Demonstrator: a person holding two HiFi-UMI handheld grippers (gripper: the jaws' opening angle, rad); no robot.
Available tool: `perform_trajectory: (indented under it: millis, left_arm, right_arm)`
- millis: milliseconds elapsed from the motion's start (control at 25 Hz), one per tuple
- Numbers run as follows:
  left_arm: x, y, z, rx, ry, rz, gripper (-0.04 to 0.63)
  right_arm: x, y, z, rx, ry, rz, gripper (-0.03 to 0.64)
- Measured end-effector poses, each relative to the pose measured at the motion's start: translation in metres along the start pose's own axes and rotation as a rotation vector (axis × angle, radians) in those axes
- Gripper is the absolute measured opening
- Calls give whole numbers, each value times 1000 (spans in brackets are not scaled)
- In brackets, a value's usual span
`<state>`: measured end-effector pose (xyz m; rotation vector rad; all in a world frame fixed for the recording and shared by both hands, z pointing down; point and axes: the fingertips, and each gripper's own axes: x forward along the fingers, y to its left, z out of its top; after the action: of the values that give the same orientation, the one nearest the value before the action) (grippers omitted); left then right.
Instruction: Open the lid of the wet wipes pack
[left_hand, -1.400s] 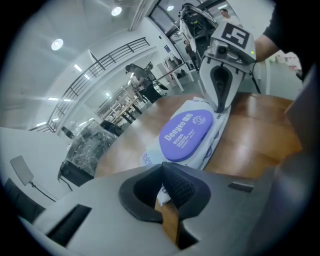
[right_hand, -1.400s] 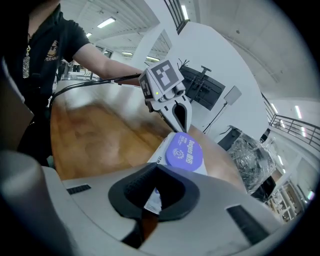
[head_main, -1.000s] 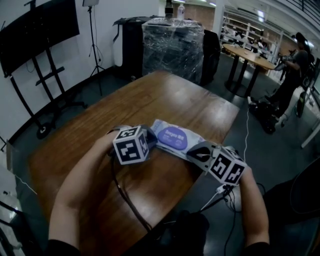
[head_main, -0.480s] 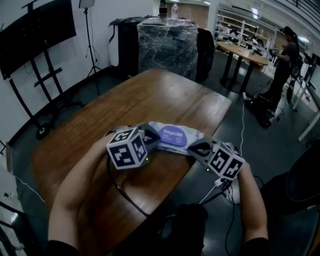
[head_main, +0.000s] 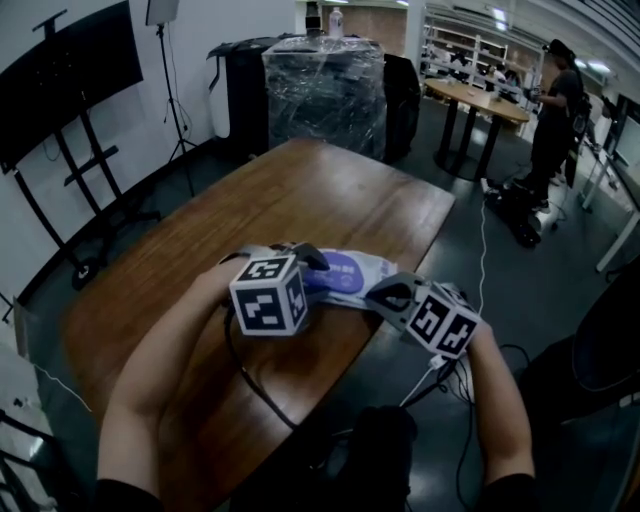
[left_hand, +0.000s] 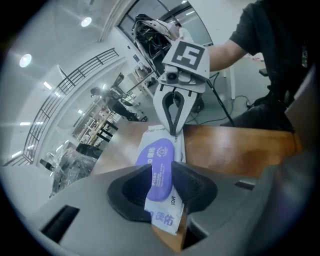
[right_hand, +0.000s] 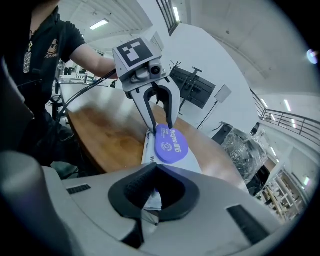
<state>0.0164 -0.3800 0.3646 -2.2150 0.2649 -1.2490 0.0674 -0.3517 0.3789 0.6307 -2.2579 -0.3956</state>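
left tongs (left_hand: 161, 171) just opening – purple lid (right_hand: 171, 145) between them | right tongs (right_hand: 155, 169) clamped on wet wipes pack (head_main: 368, 270) edge

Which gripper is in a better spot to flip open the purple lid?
The left gripper, probably: its jaws have just been opening, with the purple lid between them. The right gripper is shut on the end of the wet wipes pack, steadying it.
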Motion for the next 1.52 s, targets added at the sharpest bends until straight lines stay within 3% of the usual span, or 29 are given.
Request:
perform_trajectory:
  millis: [440, 640, 680, 840, 920, 1240, 1520]
  left_arm:
    - [14, -9, 4, 6, -41, -44, 126]
    - [16, -12, 4, -9, -48, -52, 126]
    - [16, -12, 3, -8, -46, -55, 126]
    - [16, -13, 1, -15, -47, -62, 126]
    - [18, -13, 2, -20, -50, -62, 126]
    - [17, -9, 2, -29, -38, -78, 126]
    - [19, -5, 0, -79, -22, -116, 133]
  right_arm:
    - [-2, 2, 1, -9, -22, -10, 11]
    - [-5, -14, 4, 141, -99, -51, 15]
    - [-5, -16, 6, 165, -117, -47, 56]
    - [1, -20, 6, 191, -124, -9, 201]
    - [5, -23, 4, 196, -120, 21, 217]
    - [16, -24, 0, 286, -53, 179, 206]
    - [16, -23, 0, 353, -93, 185, 198]
